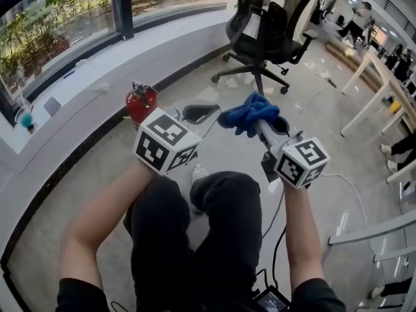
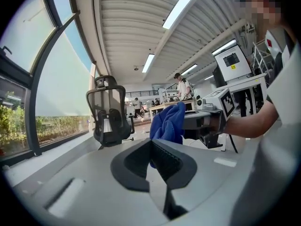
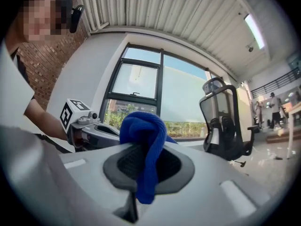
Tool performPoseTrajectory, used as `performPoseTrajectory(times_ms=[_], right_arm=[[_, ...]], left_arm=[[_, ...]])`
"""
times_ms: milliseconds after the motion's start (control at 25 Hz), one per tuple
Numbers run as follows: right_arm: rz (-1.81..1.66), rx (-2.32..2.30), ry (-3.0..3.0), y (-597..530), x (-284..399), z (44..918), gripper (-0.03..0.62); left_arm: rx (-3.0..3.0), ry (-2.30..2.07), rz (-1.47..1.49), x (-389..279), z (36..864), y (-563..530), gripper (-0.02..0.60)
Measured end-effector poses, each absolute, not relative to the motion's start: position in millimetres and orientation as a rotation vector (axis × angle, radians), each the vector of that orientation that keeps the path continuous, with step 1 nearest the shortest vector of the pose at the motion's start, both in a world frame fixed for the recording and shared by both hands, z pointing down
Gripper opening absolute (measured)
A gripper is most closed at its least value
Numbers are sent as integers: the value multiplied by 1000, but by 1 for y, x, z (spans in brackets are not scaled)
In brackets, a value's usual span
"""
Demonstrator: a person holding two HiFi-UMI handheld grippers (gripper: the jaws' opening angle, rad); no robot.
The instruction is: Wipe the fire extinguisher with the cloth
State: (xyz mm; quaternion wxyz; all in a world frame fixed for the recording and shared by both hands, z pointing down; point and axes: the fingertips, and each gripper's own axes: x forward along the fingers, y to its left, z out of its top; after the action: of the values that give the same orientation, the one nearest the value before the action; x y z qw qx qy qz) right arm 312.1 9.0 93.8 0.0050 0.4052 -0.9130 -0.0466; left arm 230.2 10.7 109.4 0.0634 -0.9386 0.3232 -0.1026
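In the right claw (image 3: 148, 169), a bunched blue cloth (image 3: 143, 128).

**Grey concrete floor** (image 1: 214, 145) beneath me, with what stands on it. A red fire extinguisher (image 1: 140, 103) is upright, just beside the dark strip under the window ledge (image 1: 84, 73). A black office chair (image 1: 266, 25) stands further off on its castor base. White table legs (image 1: 357, 96) are at my right. My pale shoe tip (image 1: 200, 171) is nearest.
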Motion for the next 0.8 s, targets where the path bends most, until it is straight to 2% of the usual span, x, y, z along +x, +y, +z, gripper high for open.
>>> performPoseTrajectory(times_ms=[320,800], right_arm=[[-119,1507,-2716,48,380,95,40],[-116,1633,-2653,72,412,99,40]], left_arm=[[-2852,811,-284,291,105,36,5],[-2902,639,-237,341,109,56,5]])
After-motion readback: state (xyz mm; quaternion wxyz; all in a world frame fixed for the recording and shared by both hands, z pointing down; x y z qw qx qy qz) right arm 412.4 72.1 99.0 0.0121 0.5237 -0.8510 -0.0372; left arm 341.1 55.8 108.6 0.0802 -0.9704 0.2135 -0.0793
